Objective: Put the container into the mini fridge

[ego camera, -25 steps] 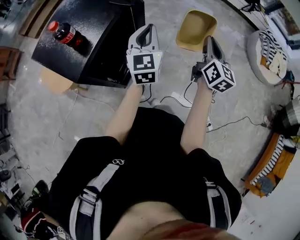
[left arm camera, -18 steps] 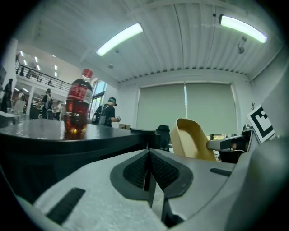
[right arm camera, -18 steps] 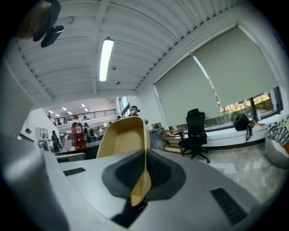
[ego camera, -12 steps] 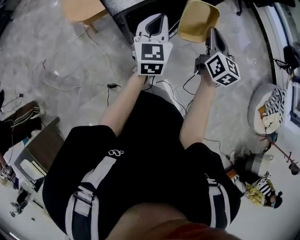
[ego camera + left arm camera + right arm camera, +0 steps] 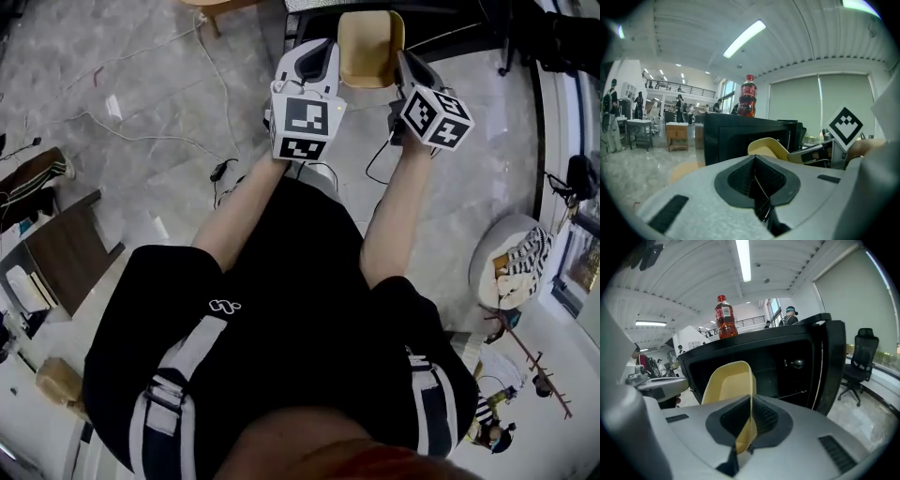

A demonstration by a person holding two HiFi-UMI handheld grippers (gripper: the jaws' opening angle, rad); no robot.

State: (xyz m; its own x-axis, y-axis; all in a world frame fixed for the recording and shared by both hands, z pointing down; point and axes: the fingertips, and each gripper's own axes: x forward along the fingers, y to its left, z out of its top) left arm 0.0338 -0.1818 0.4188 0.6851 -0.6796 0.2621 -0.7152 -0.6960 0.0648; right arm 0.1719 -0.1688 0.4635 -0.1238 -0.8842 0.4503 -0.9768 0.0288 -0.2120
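A yellow plastic container [image 5: 369, 47] hangs in the air, my right gripper [image 5: 401, 62] shut on its right rim. In the right gripper view the container [image 5: 727, 385] stands on edge in front of the black mini fridge [image 5: 764, 366], whose door [image 5: 829, 366] is swung open to the right, showing a dark inside. My left gripper [image 5: 319, 49] is held beside the container on its left, shut with nothing in it. From the left gripper view [image 5: 757, 187] the container [image 5: 768, 149] and the fridge [image 5: 736, 138] lie just ahead.
A red cola bottle [image 5: 724, 317] stands on top of the fridge. Cables [image 5: 141, 122] trail over the grey floor at the left. An office chair [image 5: 858, 357] is right of the fridge door. A round basket with striped cloth [image 5: 516, 262] sits on the floor at the right.
The view has swung round, so the fridge went from upper left to straight ahead at the top edge. Both grippers and the container are now closer to the fridge opening.
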